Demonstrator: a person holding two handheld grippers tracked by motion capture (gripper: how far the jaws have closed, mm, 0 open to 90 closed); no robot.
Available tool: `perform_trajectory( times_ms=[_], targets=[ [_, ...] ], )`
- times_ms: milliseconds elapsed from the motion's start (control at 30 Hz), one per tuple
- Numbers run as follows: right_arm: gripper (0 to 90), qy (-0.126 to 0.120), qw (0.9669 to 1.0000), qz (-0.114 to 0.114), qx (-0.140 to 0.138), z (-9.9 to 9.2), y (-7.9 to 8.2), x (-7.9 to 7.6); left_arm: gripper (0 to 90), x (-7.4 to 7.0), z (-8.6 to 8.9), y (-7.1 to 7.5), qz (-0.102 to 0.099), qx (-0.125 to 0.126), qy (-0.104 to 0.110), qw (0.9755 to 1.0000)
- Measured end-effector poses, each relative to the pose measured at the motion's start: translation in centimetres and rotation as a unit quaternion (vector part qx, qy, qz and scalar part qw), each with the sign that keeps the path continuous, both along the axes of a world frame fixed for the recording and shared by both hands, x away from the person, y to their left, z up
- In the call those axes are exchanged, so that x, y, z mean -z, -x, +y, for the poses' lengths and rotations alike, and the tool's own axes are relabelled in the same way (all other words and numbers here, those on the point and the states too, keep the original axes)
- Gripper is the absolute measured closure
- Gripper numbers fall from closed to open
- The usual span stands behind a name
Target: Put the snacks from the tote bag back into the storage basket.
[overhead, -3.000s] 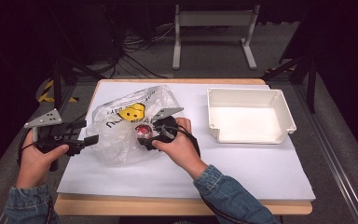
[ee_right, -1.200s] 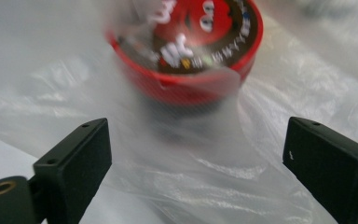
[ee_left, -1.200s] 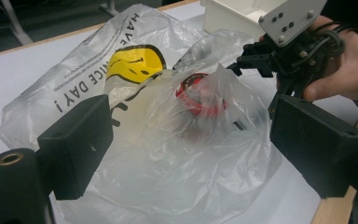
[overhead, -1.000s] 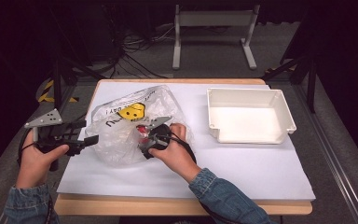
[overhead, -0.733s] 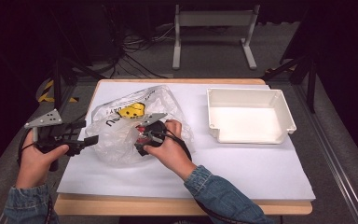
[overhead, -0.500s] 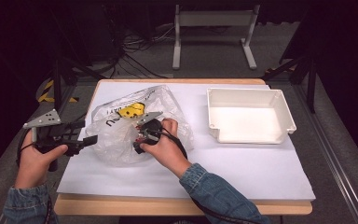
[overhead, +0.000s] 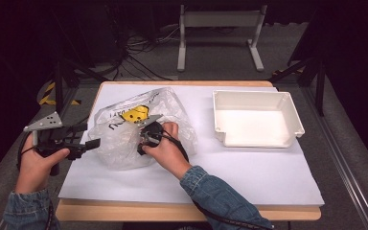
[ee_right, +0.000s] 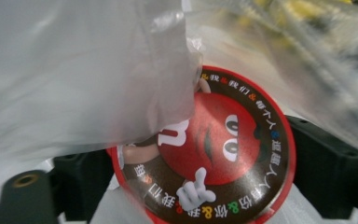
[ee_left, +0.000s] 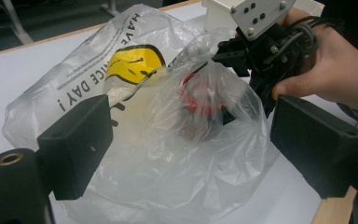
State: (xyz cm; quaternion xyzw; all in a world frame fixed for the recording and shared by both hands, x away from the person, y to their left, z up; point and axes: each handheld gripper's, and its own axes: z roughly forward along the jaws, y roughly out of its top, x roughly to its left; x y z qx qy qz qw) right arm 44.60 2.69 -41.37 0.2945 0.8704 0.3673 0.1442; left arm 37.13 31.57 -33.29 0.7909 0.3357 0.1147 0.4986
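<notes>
White table (overhead: 268, 177) amid dark cluttered floor (overhead: 211, 57)

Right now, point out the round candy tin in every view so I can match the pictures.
High view: tin hard to make out, inside the bag, left of centre.
Left gripper view: red shape through the plastic, centre.
Right gripper view: lid fills the lower centre.
Shared landmark: the bag's yellow smiley.

Round red-rimmed candy tin (ee_right: 205, 158) with cartoon lid, inside crumpled clear plastic bag (overhead: 120, 143) with yellow smiley.
</notes>
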Motion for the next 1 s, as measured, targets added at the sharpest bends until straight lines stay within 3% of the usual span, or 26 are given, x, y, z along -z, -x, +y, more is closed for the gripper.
perform_trajectory(
  times_ms=[367, 1000],
  targets=[
    [22.2, -0.001, 1.0000, -0.003, -0.004, -0.1, 0.2, -0.5, 13.9, 0.1, 0.0, -0.2, 0.001, -0.001, 0.004, 1.0000],
    [22.9, -0.023, 0.9990, -0.036, -0.014, -1.5, 1.4, -5.0, 13.9, -0.1, -1.0, -1.3, -0.003, 0.015, 0.004, 0.9999]
  ],
)
